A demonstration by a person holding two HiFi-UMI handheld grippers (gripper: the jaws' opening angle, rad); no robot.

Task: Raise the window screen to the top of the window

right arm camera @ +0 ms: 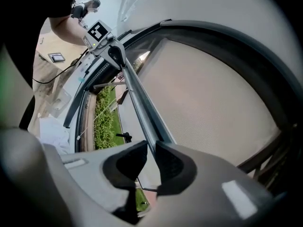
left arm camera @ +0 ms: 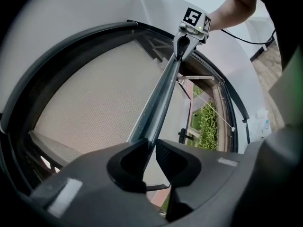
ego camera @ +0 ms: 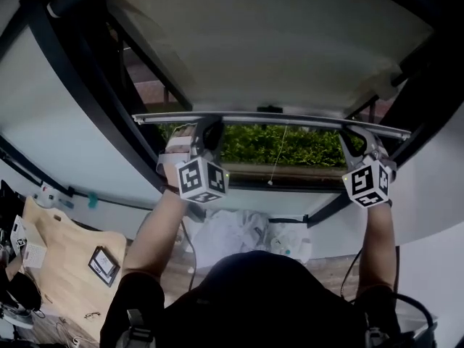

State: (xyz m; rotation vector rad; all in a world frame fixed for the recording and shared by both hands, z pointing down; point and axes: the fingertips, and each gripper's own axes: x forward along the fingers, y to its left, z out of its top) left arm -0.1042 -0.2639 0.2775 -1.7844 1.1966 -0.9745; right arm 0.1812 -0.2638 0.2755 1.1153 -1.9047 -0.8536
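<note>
Screen (ego camera: 275, 49) above bar (ego camera: 290, 118); hedge (ego camera: 283, 145) beneath.

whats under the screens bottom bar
In the open gap, a green hedge and a thin hanging cord. The mesh above the bar hides whatever lies behind it.

Bar (left arm camera: 161, 93) sect. inside L claw (left arm camera: 151, 145) hidden by claw body; card (ego camera: 103, 264) print too small.

Daylight enters through the gap between the left gripper (ego camera: 205, 129) and right gripper (ego camera: 360, 138), bright on the hedge (ego camera: 283, 145). The window screen (ego camera: 275, 49) above them glows pale. Nearest the cameras, gripper bodies blur darkly; fisheye edges bend and blacken.
</note>
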